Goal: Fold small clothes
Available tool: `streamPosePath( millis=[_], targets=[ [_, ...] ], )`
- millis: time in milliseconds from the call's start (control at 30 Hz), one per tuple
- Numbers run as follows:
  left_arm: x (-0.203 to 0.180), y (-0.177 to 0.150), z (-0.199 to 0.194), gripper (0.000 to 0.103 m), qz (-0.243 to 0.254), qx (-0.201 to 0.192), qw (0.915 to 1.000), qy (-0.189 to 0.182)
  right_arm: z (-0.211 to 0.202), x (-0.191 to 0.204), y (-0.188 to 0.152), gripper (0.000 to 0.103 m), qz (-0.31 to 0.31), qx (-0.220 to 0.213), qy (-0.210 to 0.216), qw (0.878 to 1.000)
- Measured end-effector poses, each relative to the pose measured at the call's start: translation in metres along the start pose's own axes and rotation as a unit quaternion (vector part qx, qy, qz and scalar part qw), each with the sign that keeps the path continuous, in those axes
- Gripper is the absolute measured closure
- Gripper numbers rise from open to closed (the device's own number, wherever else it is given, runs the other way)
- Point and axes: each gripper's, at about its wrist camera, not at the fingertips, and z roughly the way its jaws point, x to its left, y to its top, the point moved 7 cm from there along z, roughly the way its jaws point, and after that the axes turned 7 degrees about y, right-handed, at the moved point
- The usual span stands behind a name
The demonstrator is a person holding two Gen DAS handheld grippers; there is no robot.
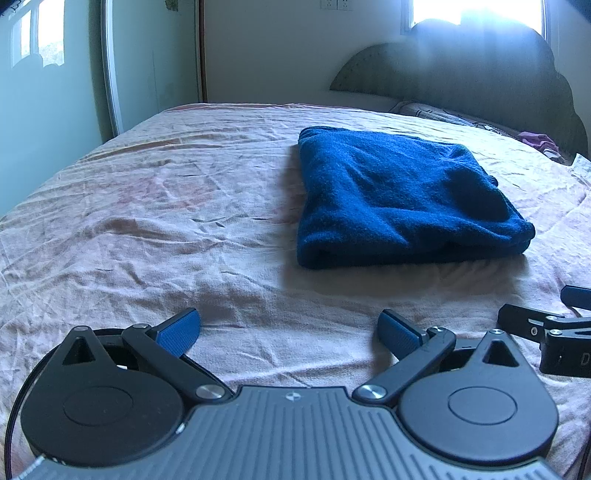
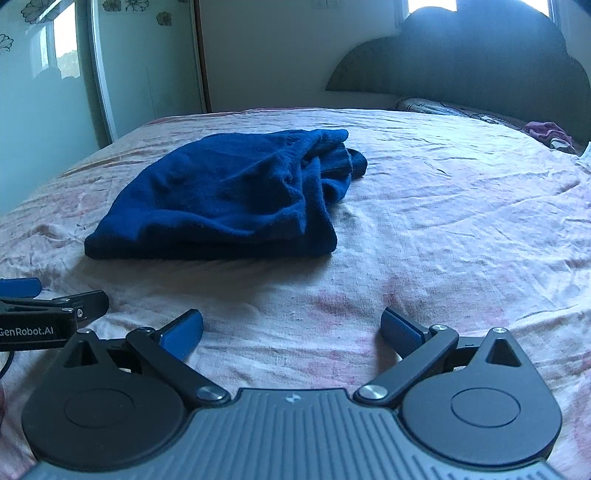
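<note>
Beyond both claws — left claw (image 1: 289, 332) and right claw (image 2: 291, 332) spread apart, empty — the blue garment (image 1: 399, 195) is judged soft, light, best pinched at its nearest folded edge.

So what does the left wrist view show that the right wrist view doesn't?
Only the left wrist view shows the blue sweater's smooth folded left edge and wall sockets at the top. Only the right wrist view shows the sweater's bunched loose layers with a ribbed cuff, flower decals on the wardrobe, and the "GenRobot.AI" label. Both show the sweater on the pink sheet, the headboard, and both grippers, left and right, open and empty.
</note>
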Motion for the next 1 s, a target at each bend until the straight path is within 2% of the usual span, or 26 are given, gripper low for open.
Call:
streamPosePath(
  millis=[1000],
  targets=[
    [-0.0010,-0.0006,-0.0004,0.000,-0.005,0.000,1.0000,-0.003,0.0019,0.0001,0.0011,0.000,-0.004,0.002,0.000,1.000]
  ],
)
